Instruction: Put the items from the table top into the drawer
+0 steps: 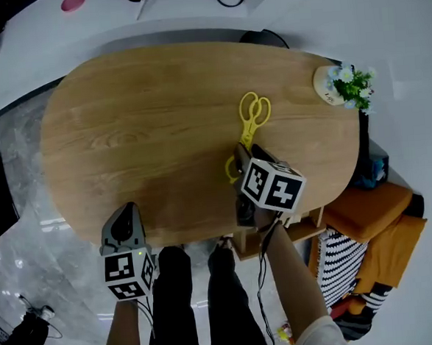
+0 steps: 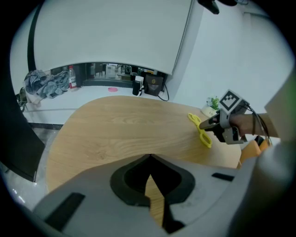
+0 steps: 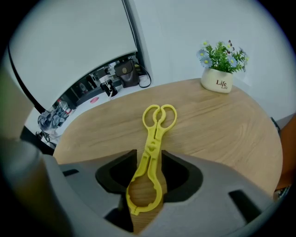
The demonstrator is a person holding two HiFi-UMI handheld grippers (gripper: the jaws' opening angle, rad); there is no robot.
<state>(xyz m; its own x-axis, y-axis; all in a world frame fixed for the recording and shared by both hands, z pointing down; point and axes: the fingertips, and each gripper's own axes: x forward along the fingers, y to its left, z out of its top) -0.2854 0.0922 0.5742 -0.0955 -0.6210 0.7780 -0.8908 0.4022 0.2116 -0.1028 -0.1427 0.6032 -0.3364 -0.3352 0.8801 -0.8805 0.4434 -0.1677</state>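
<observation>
Yellow plastic tongs (image 1: 251, 121) lie on the oval wooden table (image 1: 153, 121), ring handles pointing away from me. My right gripper (image 1: 239, 166) stands over their near end, pointing steeply down. In the right gripper view the tongs (image 3: 152, 139) run between the open jaws of this gripper (image 3: 148, 162), flat on the wood, and the pads do not press on them. My left gripper (image 1: 126, 211) hovers at the table's near left edge, and in its own view this gripper (image 2: 150, 159) has its tips together with nothing between them. That view also shows the tongs (image 2: 200, 129) and the right gripper (image 2: 226, 125).
A small white pot of flowers (image 1: 343, 85) stands at the table's far right end. A wooden compartment (image 1: 308, 224) shows under the near right edge. Orange cushions and a striped cloth (image 1: 374, 223) lie right of it. The person's legs (image 1: 195, 295) are below the near edge.
</observation>
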